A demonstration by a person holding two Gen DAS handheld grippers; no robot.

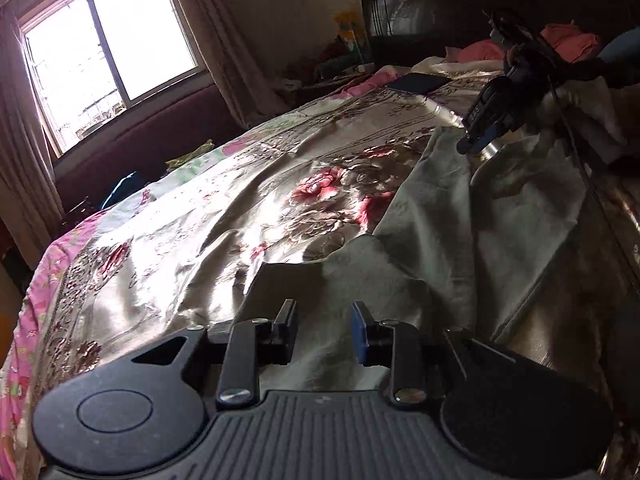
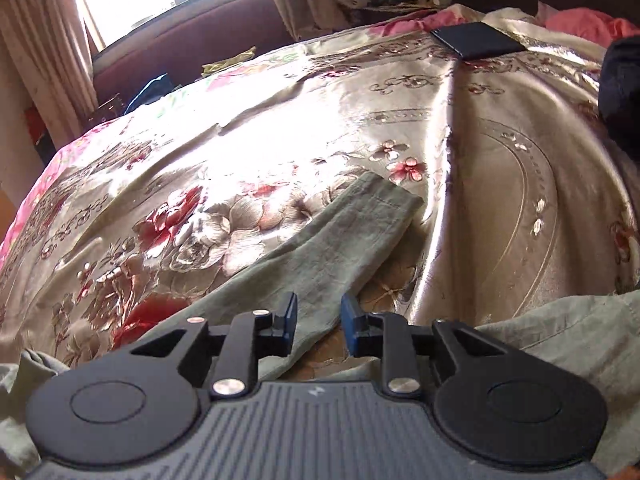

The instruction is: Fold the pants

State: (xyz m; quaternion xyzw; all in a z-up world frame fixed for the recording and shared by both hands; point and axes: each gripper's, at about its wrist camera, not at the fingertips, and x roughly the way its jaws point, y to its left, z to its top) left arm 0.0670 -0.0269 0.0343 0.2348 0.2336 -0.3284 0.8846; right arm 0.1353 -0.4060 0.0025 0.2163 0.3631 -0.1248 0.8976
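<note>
Nearest in the left wrist view, the left tongs [image 1: 325, 330] stand parted with a clear gap between the fingers, gripping nothing, poised just over the olive-green pants [image 1: 460, 216] that lie spread on the bed. Beneath them the satin bedspread [image 1: 192, 216], gold with red and silver flowers, covers the bed to its left edge, where a pink floral sheet [image 1: 24, 320] shows below it. In the right wrist view the right tongs [image 2: 319, 326] are likewise parted and hold nothing; one trouser leg runs from under them diagonally toward the middle of the bed, its hemmed cuff [image 2: 384, 196] lying flat, and more green cloth bunches at both near corners of that view. Seen from the left camera, the right tongs hover close over the far part of the pants; whether they touch the cloth cannot be told. Beyond the cuff the bedspread lies bare across the middle of the bed. A dark flat phone [image 2: 478, 40] rests near the far edge, with pink bedding [image 2: 588, 24] beside it. Curtains [image 1: 224, 40] frame a bright window [image 1: 108, 44] past the bed's left side, above a maroon wall panel [image 1: 160, 128].
</note>
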